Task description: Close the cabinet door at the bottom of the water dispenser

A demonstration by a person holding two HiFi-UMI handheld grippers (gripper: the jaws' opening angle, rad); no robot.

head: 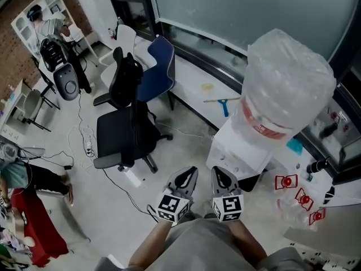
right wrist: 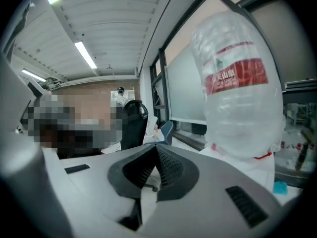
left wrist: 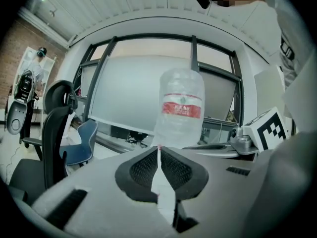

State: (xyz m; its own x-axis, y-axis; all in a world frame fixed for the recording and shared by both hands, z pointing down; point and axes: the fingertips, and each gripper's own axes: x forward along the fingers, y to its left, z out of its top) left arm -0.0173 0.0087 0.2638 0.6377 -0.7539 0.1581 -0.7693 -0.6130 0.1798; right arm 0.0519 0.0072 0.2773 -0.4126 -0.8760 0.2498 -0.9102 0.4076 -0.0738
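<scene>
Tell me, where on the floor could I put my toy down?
The pale floor between the black office chair and the white water dispenser is bare, apart from one thin cable. It is crowded right of the dispenser, with red objects, and left of the chair, where cables and a power strip lie.

The right claw (right wrist: 157, 148) is seen closed with nothing held, and a red-labelled water bottle (right wrist: 237, 83) is framed beyond it.
</scene>
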